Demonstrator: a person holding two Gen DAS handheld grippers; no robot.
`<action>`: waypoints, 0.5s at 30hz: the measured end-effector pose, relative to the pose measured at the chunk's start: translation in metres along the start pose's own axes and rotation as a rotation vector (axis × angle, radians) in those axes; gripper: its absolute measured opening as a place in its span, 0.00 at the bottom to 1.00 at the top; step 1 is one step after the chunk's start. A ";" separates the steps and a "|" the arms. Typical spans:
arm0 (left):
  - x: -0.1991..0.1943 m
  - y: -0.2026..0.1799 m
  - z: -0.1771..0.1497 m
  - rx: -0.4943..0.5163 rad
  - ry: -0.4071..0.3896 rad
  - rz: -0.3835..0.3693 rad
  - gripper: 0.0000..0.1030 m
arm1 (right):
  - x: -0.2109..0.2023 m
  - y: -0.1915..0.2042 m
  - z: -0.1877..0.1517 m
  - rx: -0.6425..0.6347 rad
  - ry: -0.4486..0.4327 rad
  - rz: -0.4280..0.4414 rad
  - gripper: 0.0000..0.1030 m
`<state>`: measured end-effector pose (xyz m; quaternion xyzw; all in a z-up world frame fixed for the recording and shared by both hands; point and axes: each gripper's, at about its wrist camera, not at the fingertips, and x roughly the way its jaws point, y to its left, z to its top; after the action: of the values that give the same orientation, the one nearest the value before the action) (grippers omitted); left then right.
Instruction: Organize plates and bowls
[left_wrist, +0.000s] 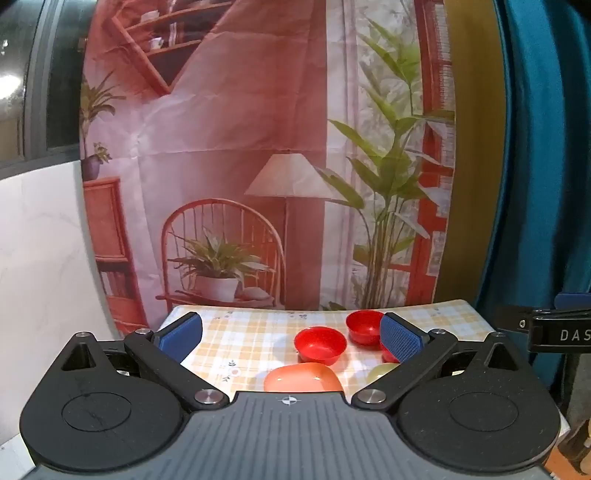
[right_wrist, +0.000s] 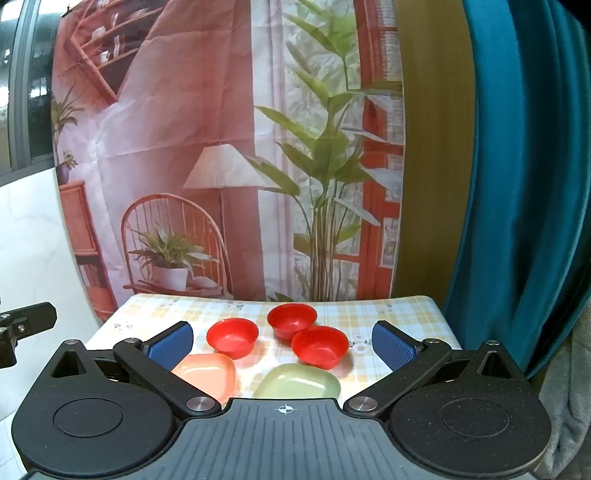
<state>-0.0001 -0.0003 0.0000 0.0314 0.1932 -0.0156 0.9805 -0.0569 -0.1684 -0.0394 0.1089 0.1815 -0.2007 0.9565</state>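
Note:
Three red bowls sit on a checked tablecloth: a left one (right_wrist: 232, 336), a far one (right_wrist: 291, 320) and a right one (right_wrist: 320, 347). A pink plate (right_wrist: 208, 373) and a green plate (right_wrist: 297, 382) lie nearer to me. My right gripper (right_wrist: 282, 345) is open and empty, held above the near side of the table. My left gripper (left_wrist: 291, 338) is open and empty too; in its view I see two red bowls (left_wrist: 320, 344) (left_wrist: 364, 326), the pink plate (left_wrist: 303, 377) and part of the green plate (left_wrist: 382, 371). A third bowl is mostly hidden behind its right finger.
The table (right_wrist: 406, 314) stands against a printed backdrop of a room (right_wrist: 221, 147). A blue curtain (right_wrist: 517, 184) hangs at the right. A white wall (right_wrist: 33, 240) is at the left. The other gripper's body shows at the right edge of the left wrist view (left_wrist: 557, 328).

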 end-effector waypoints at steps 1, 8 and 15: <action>0.000 -0.001 0.000 0.000 0.002 -0.005 1.00 | 0.000 0.000 0.000 0.001 0.001 -0.002 1.00; -0.002 0.007 -0.001 -0.034 -0.005 -0.010 1.00 | 0.001 0.001 0.000 -0.012 0.002 -0.004 1.00; 0.002 0.003 0.001 -0.018 0.006 0.008 1.00 | 0.001 0.000 0.001 -0.013 0.004 -0.003 1.00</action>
<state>0.0017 0.0021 0.0003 0.0236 0.1962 -0.0099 0.9802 -0.0559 -0.1687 -0.0391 0.1029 0.1850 -0.2007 0.9565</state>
